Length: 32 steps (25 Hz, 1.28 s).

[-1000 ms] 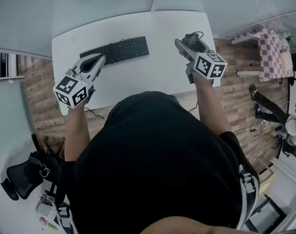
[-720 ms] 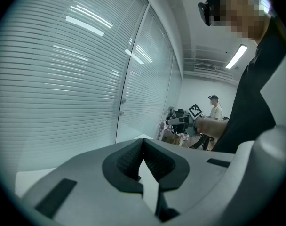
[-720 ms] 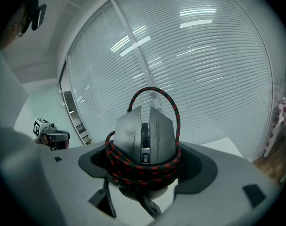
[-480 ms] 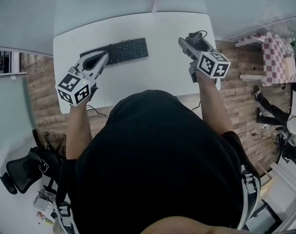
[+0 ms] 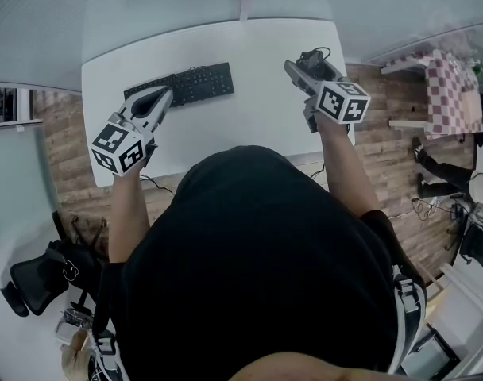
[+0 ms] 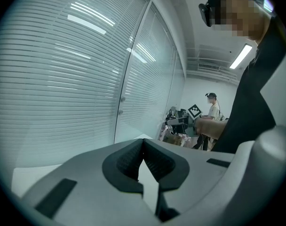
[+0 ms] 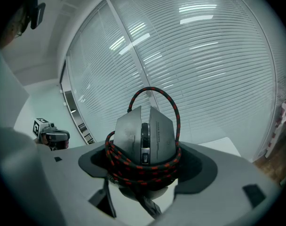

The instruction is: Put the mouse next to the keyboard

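Observation:
A grey mouse wrapped in its black-and-red braided cable sits between the jaws of my right gripper, which is shut on it. In the head view that right gripper is held over the right edge of the white table, the mouse at its tip. A black keyboard lies on the table's left half. My left gripper hovers just left of and in front of the keyboard, its jaws closed together with nothing between them, as the left gripper view shows.
Frosted glass walls with blinds stand behind the table. Wood floor lies to the right, with a checked-cloth table beyond. A black office chair stands at lower left. A person stands in the distance.
Both grippers stay nearly where they were; the view shifted slightly, so the keyboard and table appear a little further left. The mouse remains in the right gripper.

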Tool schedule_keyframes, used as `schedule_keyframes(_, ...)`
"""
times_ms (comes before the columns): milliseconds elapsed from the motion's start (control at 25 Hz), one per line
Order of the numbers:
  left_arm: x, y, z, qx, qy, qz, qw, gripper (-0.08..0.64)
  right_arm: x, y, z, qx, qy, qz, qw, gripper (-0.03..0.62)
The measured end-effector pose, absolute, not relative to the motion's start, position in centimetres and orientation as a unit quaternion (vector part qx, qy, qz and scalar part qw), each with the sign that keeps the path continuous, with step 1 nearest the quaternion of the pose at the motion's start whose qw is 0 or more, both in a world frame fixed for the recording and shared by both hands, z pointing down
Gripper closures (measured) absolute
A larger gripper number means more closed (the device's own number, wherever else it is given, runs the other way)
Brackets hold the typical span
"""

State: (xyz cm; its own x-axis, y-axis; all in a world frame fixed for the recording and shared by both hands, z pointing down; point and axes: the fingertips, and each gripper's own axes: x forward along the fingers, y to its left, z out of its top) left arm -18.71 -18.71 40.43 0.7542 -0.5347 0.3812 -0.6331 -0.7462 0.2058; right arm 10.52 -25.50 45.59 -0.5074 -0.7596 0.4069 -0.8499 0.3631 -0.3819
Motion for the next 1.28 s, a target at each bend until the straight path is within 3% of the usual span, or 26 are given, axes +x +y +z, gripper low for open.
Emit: schedule_keyframes(1280, -17.5, -22.5, 42.5, 0.908, -0.339, 0.159, 0.189, 0.537, 11.6, -30.4, 49.4, 0.464, -0.823, 0.307, 0.117, 0.183)
